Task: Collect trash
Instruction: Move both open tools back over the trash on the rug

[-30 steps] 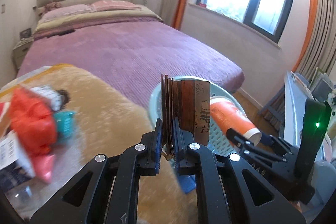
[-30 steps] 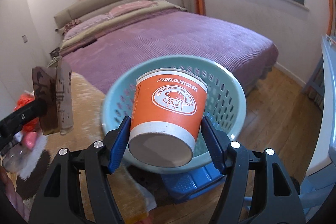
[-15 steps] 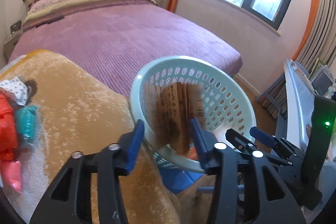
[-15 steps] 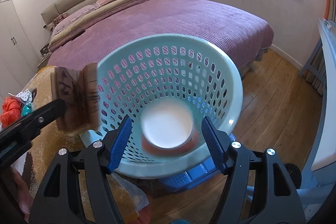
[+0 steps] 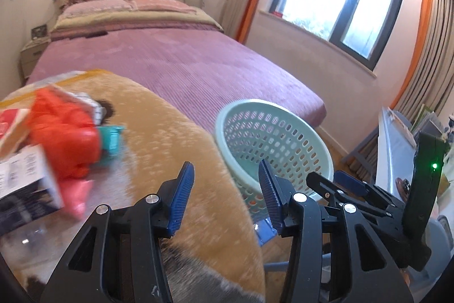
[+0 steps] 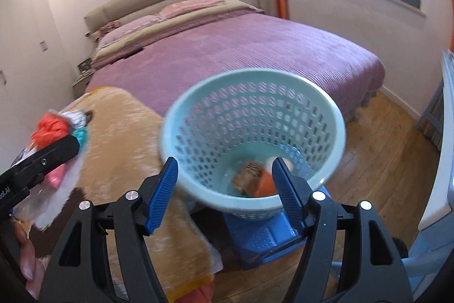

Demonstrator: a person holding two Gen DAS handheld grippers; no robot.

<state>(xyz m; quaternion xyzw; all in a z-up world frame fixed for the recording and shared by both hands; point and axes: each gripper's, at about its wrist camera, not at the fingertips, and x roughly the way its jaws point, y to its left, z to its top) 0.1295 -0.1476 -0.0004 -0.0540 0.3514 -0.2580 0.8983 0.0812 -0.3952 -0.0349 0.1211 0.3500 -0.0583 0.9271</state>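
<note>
While both sets of fingers stand apart and hold nothing, the right gripper [image 6: 225, 189] hovers over the pale green basket [image 6: 334, 115], where an orange cup [image 6: 266, 185] and brown carton [image 6: 248, 175] lie at the bottom. Left gripper [image 5: 227, 193] hangs beside it, over the tan blanket [image 5: 176, 141], near a pile of wrappers [image 5: 65, 141].

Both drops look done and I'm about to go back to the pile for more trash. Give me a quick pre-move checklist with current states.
1. Left hand-held gripper open and empty: ok.
2. Right hand-held gripper open and empty: ok.
3. Orange cup inside the basket: ok.
4. Brown carton in the basket beside the cup: ok.
5. Basket upright on the blue stool: tilt cannot tell, view blurred.
6. Trash pile on the tan blanket in view: ok, though blurred.
</note>
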